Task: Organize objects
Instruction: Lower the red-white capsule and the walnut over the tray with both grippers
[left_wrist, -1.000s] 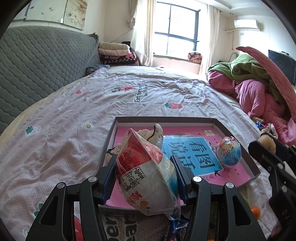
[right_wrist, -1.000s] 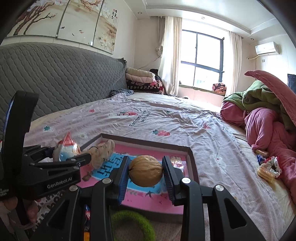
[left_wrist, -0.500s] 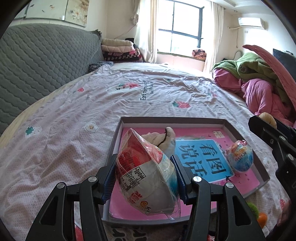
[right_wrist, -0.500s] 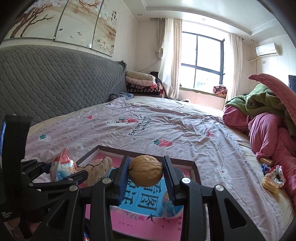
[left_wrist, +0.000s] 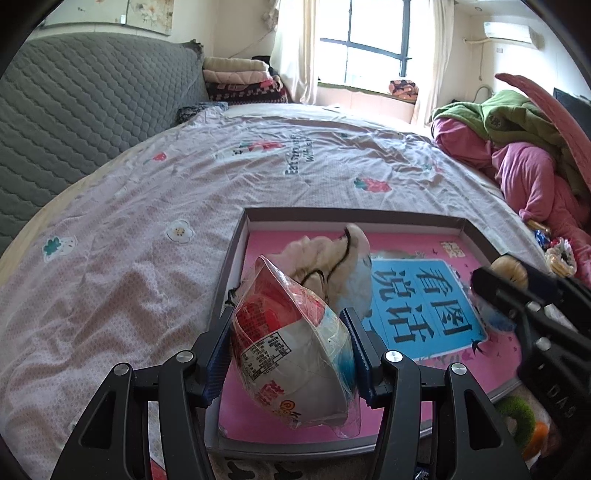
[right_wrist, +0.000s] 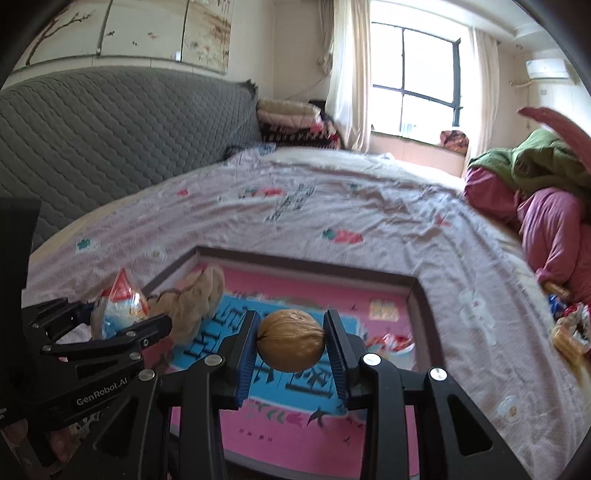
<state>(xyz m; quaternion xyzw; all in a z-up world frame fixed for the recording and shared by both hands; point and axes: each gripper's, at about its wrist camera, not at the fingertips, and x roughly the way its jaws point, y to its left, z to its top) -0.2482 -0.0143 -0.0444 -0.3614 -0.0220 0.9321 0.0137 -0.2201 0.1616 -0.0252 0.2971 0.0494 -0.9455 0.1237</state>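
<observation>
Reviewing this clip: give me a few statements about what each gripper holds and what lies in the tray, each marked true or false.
1. The right gripper is shut on a walnut. True.
2. The left gripper is empty. False: it is shut on a wrapped snack packet.
3. A plush toy lies in the tray. True.
4. The tray sits on a wooden table. False: it sits on a bed with a flowered sheet.
5. The tray's floor is plain white. False: it is pink with a blue panel of characters.
</observation>
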